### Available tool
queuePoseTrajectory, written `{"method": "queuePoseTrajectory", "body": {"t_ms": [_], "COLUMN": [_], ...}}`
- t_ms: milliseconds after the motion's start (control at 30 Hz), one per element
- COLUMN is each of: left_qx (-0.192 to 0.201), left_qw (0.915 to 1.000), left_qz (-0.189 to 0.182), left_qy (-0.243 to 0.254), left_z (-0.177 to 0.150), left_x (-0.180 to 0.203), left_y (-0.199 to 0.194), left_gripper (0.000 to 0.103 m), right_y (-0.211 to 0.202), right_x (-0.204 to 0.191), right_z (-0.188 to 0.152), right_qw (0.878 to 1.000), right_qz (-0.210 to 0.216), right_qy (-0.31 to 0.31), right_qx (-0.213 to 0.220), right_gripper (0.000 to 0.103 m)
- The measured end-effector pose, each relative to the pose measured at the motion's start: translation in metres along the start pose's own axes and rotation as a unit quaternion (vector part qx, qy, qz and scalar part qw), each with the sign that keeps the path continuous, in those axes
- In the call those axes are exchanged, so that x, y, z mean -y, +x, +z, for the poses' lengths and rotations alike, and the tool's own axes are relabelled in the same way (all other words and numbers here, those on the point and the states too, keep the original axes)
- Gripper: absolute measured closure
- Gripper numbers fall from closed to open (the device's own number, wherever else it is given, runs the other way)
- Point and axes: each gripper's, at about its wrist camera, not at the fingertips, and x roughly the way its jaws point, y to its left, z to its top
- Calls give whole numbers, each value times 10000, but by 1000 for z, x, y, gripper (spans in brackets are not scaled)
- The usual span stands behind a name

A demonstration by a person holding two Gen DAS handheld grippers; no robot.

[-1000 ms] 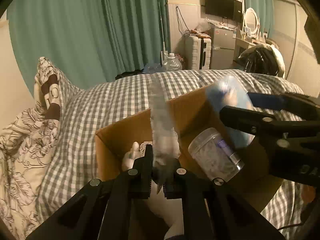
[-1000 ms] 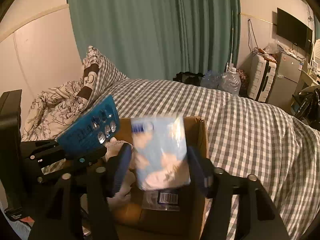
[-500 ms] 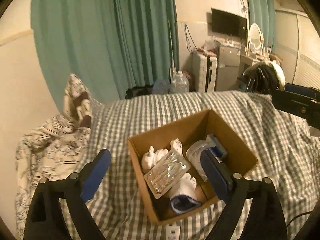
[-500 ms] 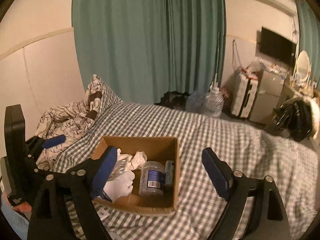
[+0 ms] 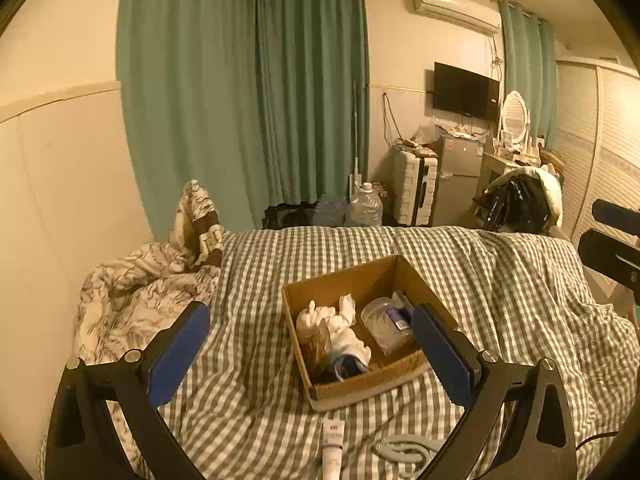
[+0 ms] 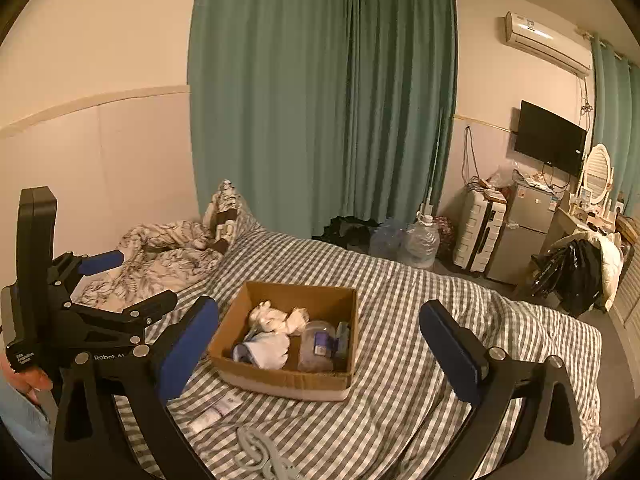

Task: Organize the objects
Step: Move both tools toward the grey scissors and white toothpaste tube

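On bed (image 5: 248, 360), tube (image 5: 333, 442) lengthwise toward box (image 5: 362, 388)

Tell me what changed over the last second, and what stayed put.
Both tongs let go and pulled up and back from the cardboard box. The left tongs released the flat blister pack, the right tongs the pale blue packet; both now stand wide open and empty. The clear jar stayed in the box, and the box stayed on the checked bedspread, with the white tube in front of it.

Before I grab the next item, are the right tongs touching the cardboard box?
Apart. The right wrist view shows the right tongs wide open, raised above the cardboard box on the checked bedspread.
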Motion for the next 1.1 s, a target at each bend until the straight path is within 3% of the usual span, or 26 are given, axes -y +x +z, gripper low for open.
{"method": "queuePoseTrajectory", "body": {"t_ms": [333, 667, 900, 1067, 1100], "left_qx": [-640, -1747, -2030, -2223, -2244], "left_qw": [9969, 9818, 9762, 9716, 9710], "left_qz": [240, 704, 759, 813, 825], "left_qy": [-378, -247, -52, -71, -64], "left_z": [-73, -165, -182, -187, -188], "left_x": [-5, -5, -1, -3, -2], "left_y": [6, 72, 95, 107, 109], "left_gripper": [0, 0, 0, 0, 0], "right_y": [8, 96, 150, 166, 166], "right_x": [-17, -32, -53, -60, -60], "right_z": [-67, -165, -218, -236, -238], "right_qw": [9988, 9857, 9660, 9558, 9550], "right_qz": [27, 417, 659, 809, 831], "right_qy": [-215, -14, -184, -135, -123], "right_qx": [-449, -1631, -2492, -2823, -2846], "right_gripper": [2, 2, 4, 9, 13]}}
